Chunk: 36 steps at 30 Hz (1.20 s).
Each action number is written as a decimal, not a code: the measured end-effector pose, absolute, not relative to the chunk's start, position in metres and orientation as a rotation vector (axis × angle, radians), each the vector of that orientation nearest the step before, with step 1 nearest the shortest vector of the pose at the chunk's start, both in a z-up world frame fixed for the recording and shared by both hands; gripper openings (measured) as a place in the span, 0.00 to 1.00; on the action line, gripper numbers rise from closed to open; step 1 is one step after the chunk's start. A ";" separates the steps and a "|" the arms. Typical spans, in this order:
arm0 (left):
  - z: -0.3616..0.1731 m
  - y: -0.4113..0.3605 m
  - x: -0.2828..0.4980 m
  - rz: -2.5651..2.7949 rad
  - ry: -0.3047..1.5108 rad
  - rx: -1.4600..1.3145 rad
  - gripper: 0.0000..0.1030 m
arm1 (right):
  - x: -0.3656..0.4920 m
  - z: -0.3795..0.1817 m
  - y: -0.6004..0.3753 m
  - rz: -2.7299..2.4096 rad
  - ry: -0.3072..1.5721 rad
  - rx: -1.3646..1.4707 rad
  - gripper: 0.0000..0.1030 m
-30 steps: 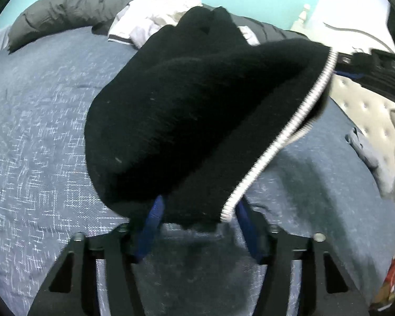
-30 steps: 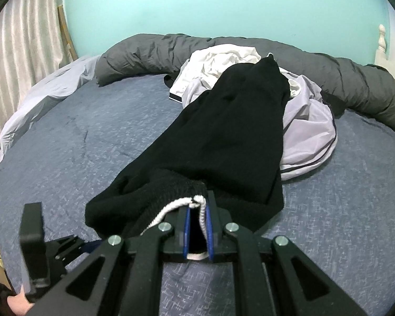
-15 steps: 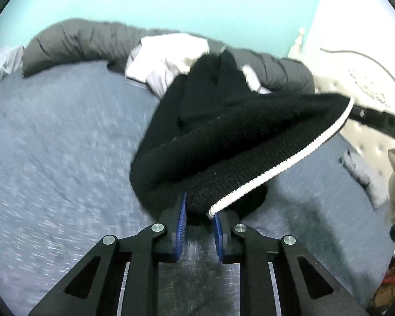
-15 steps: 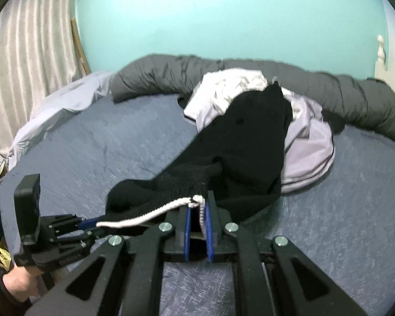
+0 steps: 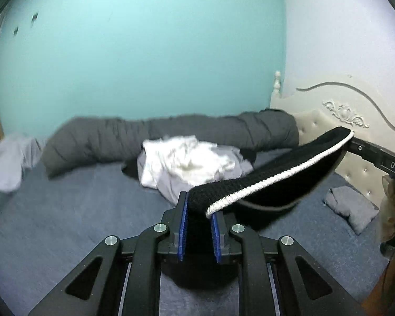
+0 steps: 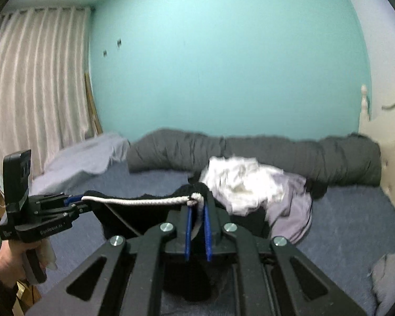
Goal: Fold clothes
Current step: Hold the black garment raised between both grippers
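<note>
The black knitted garment with a white ribbed edge (image 5: 271, 181) is held stretched above the blue bed (image 5: 65, 210), clamped by the left gripper (image 5: 198, 216) and the right gripper (image 6: 197, 210).

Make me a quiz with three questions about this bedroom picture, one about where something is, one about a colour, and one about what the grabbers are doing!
1. Where is the white clothes pile?
A. On the bed, in front of the rolled grey duvet
B. On the floor
C. Hanging on the curtain

2. What colour is the trim along the edge of the black garment?
A. Red
B. White
C. Green

3. What is the left hand-held gripper doing?
A. Lying open on the bed
B. Holding a pillow
C. Shut on the black garment

Answers:
1. A, the pile rests on the blue bed just before the duvet.
2. B, a white band runs along the black edge.
3. C, its blue pads pinch the cloth, as does the right hand-held gripper.
</note>
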State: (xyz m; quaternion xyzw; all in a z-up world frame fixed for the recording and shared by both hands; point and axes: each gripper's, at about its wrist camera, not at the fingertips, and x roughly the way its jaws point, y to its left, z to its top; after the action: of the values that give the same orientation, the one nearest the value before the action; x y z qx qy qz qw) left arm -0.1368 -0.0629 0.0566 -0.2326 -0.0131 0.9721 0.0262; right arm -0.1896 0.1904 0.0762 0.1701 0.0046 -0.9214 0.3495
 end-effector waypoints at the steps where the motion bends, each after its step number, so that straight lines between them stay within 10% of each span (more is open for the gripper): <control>1: 0.074 -0.061 -0.130 3.010 -0.023 -0.702 0.16 | -0.184 0.088 0.194 -2.389 0.006 0.424 0.07; 22: 0.280 -0.019 -0.005 3.024 0.187 -0.401 0.15 | -0.055 0.268 0.263 -2.414 -0.077 0.115 0.06; 36: 0.295 -0.004 0.046 3.016 0.235 -0.345 0.15 | -0.011 0.274 0.273 -2.429 -0.050 0.093 0.06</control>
State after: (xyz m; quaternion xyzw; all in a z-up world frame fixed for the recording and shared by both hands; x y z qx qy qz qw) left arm 0.0461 -0.0039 0.2947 -0.1133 0.0772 0.9894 0.0486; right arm -0.0115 0.2730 0.2745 0.0358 -0.0194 -0.9368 0.3475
